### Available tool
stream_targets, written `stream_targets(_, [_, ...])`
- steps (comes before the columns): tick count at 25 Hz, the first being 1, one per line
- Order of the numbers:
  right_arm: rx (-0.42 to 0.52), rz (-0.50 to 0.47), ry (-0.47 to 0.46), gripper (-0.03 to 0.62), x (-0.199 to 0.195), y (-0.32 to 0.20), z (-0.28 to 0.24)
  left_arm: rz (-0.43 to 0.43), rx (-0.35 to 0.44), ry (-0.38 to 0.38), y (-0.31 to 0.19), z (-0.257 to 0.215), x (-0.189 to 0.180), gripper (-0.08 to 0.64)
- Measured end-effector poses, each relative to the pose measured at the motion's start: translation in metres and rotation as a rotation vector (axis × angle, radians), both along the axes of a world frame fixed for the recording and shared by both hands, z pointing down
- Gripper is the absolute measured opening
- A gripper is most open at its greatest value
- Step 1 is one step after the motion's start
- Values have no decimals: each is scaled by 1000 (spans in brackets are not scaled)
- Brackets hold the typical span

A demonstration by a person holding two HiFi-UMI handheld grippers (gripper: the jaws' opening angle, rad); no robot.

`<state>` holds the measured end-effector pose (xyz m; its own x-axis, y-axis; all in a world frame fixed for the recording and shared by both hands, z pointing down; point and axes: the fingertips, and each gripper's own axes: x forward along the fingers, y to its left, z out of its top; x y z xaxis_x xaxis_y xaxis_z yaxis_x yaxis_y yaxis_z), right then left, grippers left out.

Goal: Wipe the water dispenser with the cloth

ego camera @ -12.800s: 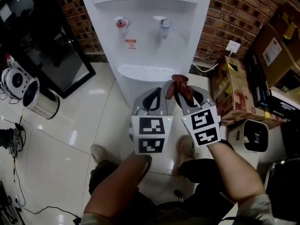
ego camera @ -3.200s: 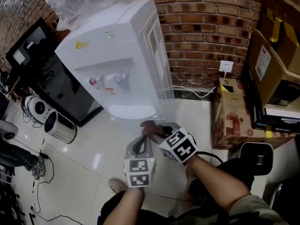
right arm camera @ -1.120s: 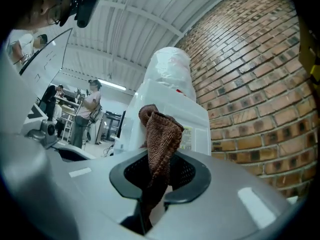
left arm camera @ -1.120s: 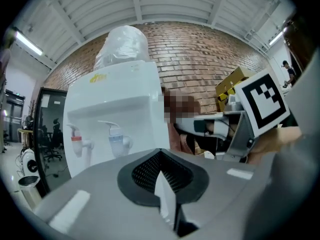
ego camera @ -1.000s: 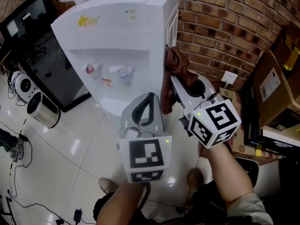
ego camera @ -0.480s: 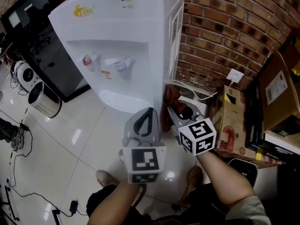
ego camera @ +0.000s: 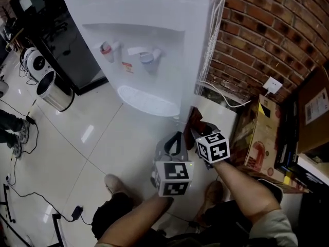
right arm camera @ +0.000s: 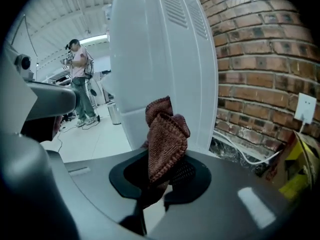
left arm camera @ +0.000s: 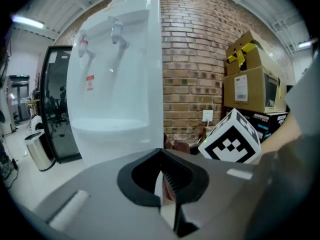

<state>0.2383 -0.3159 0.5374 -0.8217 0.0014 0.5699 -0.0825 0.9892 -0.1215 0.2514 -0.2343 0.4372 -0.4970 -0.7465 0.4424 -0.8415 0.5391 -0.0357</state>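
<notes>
Head view: the left gripper (ego camera: 177, 137) and right gripper (ego camera: 198, 128) sit low beside the water dispenser (ego camera: 154, 30); left gripper view: jaws together, empty; right gripper view: jaws pinching the brown cloth (right arm camera: 165, 136) just beside the dispenser's side panel.

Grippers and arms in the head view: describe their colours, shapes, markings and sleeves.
Both the left gripper and the right gripper have grey shells tapering to black-lined jaws. Each carries a white cube with black square markers at its back. Both forearms are uncovered; a pale short sleeve shows on the right arm.
</notes>
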Motion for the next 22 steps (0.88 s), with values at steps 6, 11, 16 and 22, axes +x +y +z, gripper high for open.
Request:
stream_targets(6, [-25, -39, 143, 80, -3, 4, 55, -82, -121, 73, 16, 83, -2, 0])
stream_targets(11, [-59, -65, 214, 82, -3, 3, 74, -49, -158, 77, 11, 96, 8, 0])
stream_targets(16, [-27, -106, 197, 83, 17, 2, 33, 56, -113, 11, -9, 40, 40, 0])
stream_targets(22, [-31, -104, -192, 83, 19, -14, -145, 63, 8, -132, -21, -91, 36, 0])
